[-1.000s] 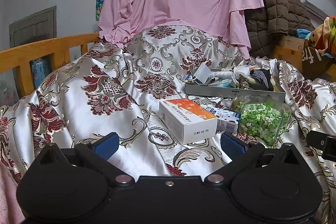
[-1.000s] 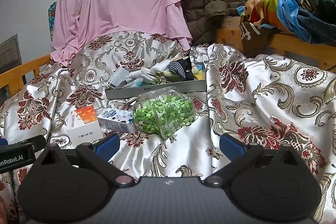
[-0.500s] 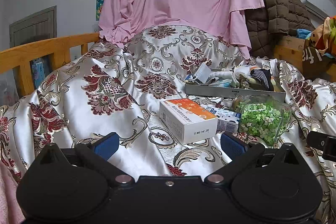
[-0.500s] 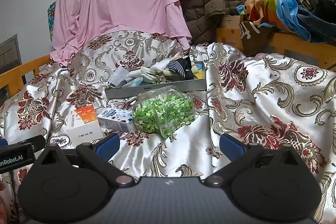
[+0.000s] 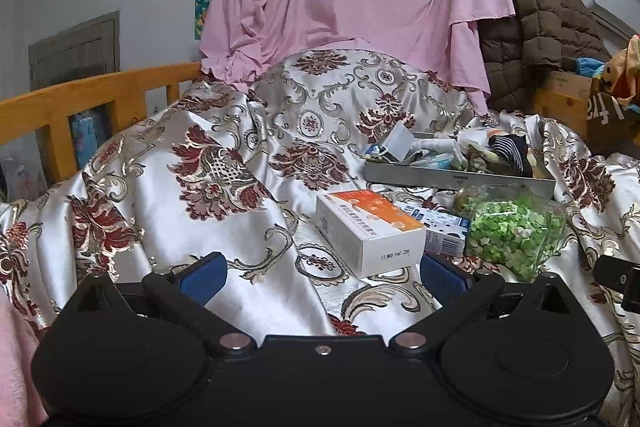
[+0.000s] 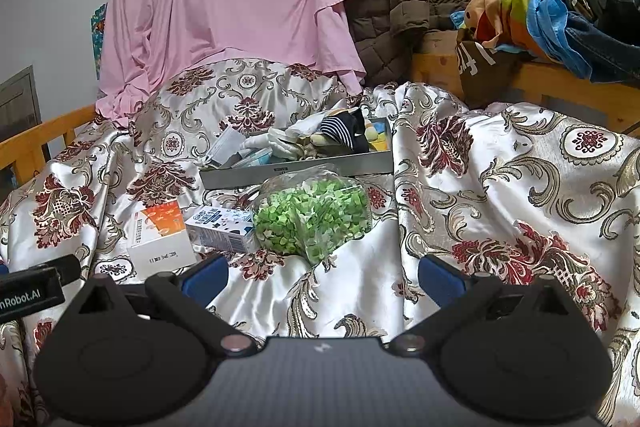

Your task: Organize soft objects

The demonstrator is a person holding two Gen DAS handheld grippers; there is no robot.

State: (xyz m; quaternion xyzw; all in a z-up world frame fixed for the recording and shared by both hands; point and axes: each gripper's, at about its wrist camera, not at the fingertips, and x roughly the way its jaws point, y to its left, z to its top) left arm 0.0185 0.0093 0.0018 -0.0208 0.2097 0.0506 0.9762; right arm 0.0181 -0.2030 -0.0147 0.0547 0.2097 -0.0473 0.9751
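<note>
Hovering low over the bed's glossy floral satin cover (image 6: 500, 163), left gripper (image 5: 322, 273) and right gripper (image 6: 323, 273) both had jaws spread wide, holding nothing. Soft items, a striped navy sock (image 6: 340, 131) and white cloth (image 6: 280, 139), sat heaped in the shallow grey metal tray (image 6: 296, 169), presumably the collection point. Just in front lay a crinkly clear bag of green pieces (image 6: 312, 217), a rigid white-and-orange carton (image 5: 370, 227) and a small blue-and-white box (image 6: 218, 229).
</note>
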